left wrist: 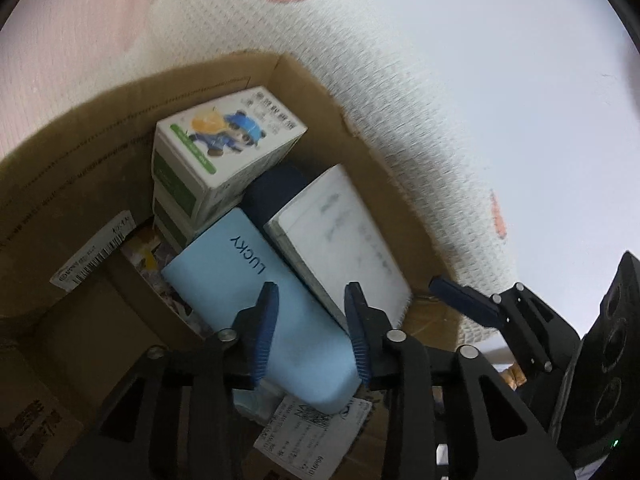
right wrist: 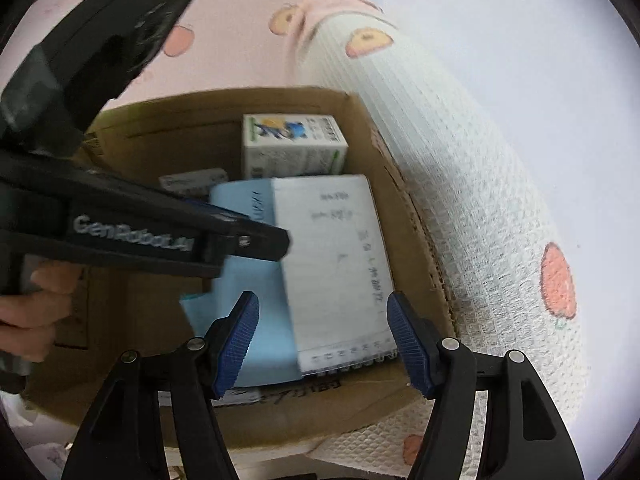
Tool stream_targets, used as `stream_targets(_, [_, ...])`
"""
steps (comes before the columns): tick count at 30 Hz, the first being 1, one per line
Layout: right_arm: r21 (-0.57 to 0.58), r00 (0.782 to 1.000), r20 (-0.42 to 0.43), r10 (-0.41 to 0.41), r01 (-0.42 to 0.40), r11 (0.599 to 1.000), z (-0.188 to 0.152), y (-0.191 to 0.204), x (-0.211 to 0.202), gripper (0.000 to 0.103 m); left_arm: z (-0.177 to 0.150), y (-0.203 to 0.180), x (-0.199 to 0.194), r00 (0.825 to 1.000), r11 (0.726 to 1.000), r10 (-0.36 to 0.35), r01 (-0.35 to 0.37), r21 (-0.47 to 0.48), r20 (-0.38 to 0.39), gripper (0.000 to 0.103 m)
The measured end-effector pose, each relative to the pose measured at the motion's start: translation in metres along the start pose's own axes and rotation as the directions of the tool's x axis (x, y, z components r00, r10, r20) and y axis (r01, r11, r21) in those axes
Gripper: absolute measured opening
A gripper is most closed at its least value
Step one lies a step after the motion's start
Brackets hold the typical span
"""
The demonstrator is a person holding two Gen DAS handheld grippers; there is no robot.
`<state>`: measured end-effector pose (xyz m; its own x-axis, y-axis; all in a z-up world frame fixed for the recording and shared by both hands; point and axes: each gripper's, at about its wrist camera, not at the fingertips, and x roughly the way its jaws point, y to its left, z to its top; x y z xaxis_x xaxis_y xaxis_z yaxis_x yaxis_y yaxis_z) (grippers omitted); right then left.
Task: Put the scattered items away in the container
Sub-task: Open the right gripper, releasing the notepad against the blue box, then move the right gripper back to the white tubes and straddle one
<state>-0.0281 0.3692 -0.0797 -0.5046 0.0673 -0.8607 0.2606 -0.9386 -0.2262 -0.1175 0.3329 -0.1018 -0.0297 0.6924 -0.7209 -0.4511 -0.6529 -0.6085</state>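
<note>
your left hand-held gripper (left wrist: 310,312) hangs open astride the blue lucky box (left wrist: 256,300), not pinching. its long axis runs lower right to upper left. right hand-held gripper (right wrist: 322,328) gapes empty over the notebook (right wrist: 336,256).

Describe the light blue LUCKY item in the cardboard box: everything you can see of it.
The light blue LUCKY item is a flat, matte rectangular slab with rounded corners and dark "LUCKY" lettering; whether it is a book or a case I cannot tell. It lies tilted inside the cardboard box, beside the white spiral notebook, which overlaps one edge. The left tool straddles its near end, pads not pressing.
</note>
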Motion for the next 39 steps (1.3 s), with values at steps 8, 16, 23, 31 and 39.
stream_targets(8, [-0.036, 0.998, 0.055, -0.014, 0.016, 0.999, -0.003, 0.001, -0.010, 0.065, -0.017, -0.016, -0.036, 0.993, 0.996, 0.078, -0.083, 0.046, 0.090, 0.054])
stream_targets(16, [0.001, 0.993, 0.116, -0.024, 0.024, 1.000, 0.007, 0.026, -0.017, 0.065, -0.079, -0.037, -0.095, 0.938, 0.948, 0.237, -0.281, 0.153, 0.253, 0.055])
stream_targets(23, [0.004, 0.984, 0.178, 0.005, -0.006, 1.000, -0.010, 0.048, -0.043, 0.067, -0.094, 0.029, -0.151, 0.918, 0.968, 0.247, -0.251, -0.029, 0.312, 0.057])
stream_targets(31, [0.026, 0.955, 0.296, 0.038, -0.048, 0.999, -0.034, 0.073, -0.064, 0.069, -0.153, 0.057, -0.212, 0.856, 0.945, 0.325, -0.316, -0.090, 0.401, 0.058])
stream_targets(39, [0.043, 0.907, 0.411, 0.088, -0.115, 0.992, -0.052, 0.099, -0.082, 0.073, -0.219, 0.100, -0.249, 0.786, 0.884, 0.468, -0.414, -0.218, 0.405, 0.058])
